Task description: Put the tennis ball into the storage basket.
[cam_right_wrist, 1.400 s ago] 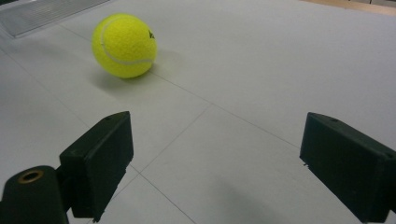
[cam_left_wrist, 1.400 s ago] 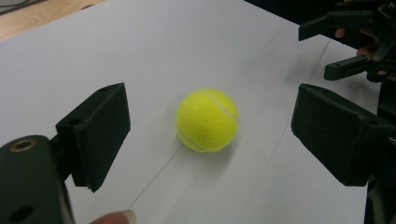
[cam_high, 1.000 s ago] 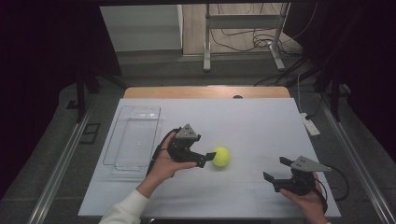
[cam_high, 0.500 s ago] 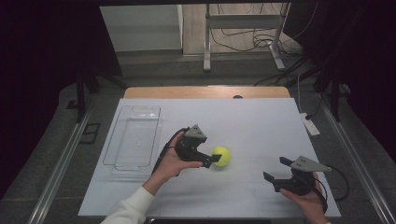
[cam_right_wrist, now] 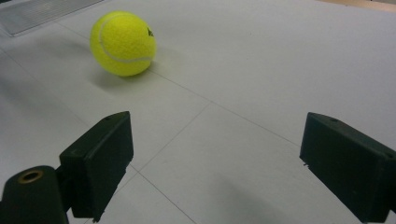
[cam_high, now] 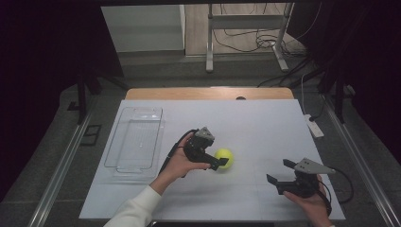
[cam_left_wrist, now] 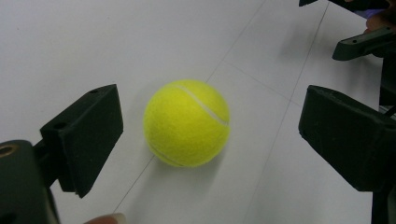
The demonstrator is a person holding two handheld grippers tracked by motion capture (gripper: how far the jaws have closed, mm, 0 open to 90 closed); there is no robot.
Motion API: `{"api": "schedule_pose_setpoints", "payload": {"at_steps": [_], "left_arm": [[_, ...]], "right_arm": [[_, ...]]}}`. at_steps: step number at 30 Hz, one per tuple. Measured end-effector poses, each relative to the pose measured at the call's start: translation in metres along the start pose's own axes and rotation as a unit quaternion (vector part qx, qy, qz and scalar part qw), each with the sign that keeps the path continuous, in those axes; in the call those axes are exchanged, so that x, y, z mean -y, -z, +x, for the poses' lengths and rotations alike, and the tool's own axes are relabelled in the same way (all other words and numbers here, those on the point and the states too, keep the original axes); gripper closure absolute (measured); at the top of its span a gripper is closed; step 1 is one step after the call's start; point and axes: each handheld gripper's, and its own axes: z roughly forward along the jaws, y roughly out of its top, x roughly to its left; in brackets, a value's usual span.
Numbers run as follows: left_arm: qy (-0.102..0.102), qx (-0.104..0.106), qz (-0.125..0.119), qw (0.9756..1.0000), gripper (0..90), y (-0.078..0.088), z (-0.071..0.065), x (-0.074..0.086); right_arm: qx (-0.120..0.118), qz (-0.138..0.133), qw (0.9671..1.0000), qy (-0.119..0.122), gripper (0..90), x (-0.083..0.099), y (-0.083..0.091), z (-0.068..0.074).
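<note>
White table carries your clear plastic tray at the left — it holds nothing. Your left gripper has just been opening, jaws wide around the untouched tennis ball. Your right gripper — well apart — stands open too.

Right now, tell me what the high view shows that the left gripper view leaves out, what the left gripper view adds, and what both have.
High view alone: the clear plastic tray at the table's left, the white power strip by the right edge, and the person's white sleeve.

Left gripper view alone: the ball's white seam up close, and a clear gap on each side between the left gripper pads and the ball; its jaws have just been opening.

Both: the yellow tennis ball resting on the white table, and the right gripper farther off, its jaws open.
</note>
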Motion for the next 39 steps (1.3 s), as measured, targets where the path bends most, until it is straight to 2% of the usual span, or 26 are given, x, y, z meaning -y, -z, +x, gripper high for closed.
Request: {"api": "schedule_pose_setpoints", "payload": {"at_steps": [15, 22, 39], "left_arm": [[-0.001, 0.001, 0.023, 0.9997, 6.9, -0.021, 0.003, -0.003], [-0.003, -0.002, 0.041, 0.9991, 6.8, -0.032, 0.006, -0.001], [0.0, -0.008, 0.069, 0.9976, 7.3, -0.052, 0.01, 0.003]], "right_arm": [[0.0, 0.002, 1.0, 0.002, 9.9, 0.0, 0.0, 0.0], [0.0, 0.002, 1.0, 0.003, 9.9, 0.0, 0.0, 0.0], [0.001, 0.004, 1.0, 0.004, 9.9, 0.0, 0.0, 0.0]]}}
